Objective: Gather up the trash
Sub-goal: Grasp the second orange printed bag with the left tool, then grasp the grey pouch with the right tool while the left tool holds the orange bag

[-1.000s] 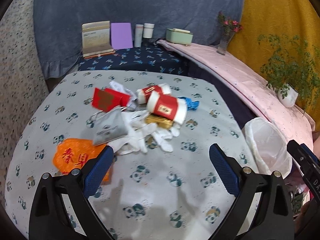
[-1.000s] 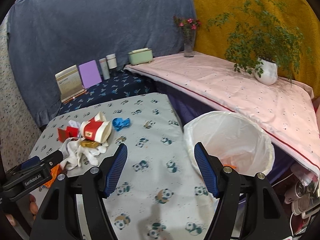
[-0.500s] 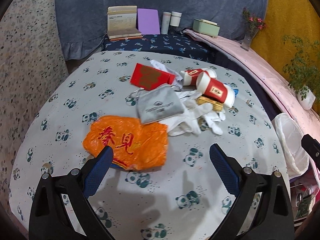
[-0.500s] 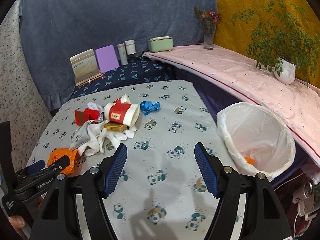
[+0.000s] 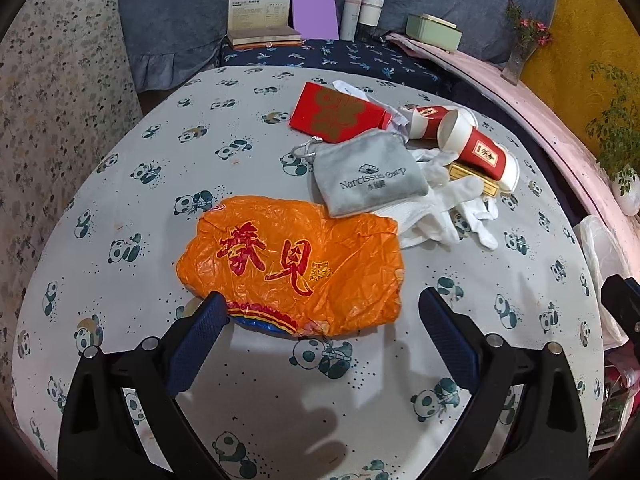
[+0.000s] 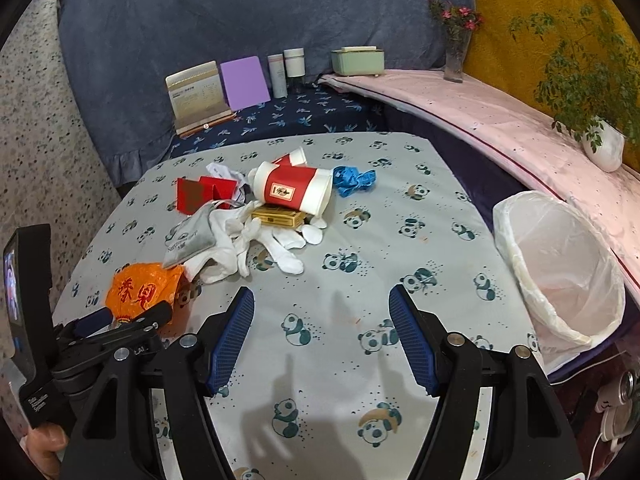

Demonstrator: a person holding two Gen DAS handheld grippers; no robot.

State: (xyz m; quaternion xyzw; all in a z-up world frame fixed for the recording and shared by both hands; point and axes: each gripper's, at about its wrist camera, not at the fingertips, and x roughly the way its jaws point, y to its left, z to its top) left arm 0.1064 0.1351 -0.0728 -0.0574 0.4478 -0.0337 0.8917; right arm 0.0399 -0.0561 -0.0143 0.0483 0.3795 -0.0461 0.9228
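A crumpled orange plastic bag [image 5: 296, 268] lies on the panda-print table, just in front of my open left gripper [image 5: 320, 312]; its near edge sits between the fingertips. Behind it lie a grey pouch [image 5: 366, 176], white gloves [image 5: 444, 204], a red envelope [image 5: 336, 114], red paper cups [image 5: 476, 148] and a gold box [image 5: 476, 182]. In the right wrist view my right gripper [image 6: 322, 308] is open and empty above bare cloth, with the cup [image 6: 294, 192], gloves [image 6: 256, 240], blue scrap [image 6: 354, 180] and orange bag [image 6: 142, 290] beyond. The white-lined trash bin [image 6: 560, 268] stands at the table's right edge.
A dark shelf behind the table holds a booklet [image 5: 260, 12], a purple card [image 5: 314, 14], two bottles [image 5: 360, 16] and a green box [image 5: 434, 30]. A pink-covered ledge [image 6: 500, 120] carries a flower vase [image 6: 454, 52] and a potted plant [image 6: 592, 92].
My left gripper has swung left and moved down to the orange bag, which now reaches between its fingertips. My right gripper has turned left, away from the bin toward the trash pile.
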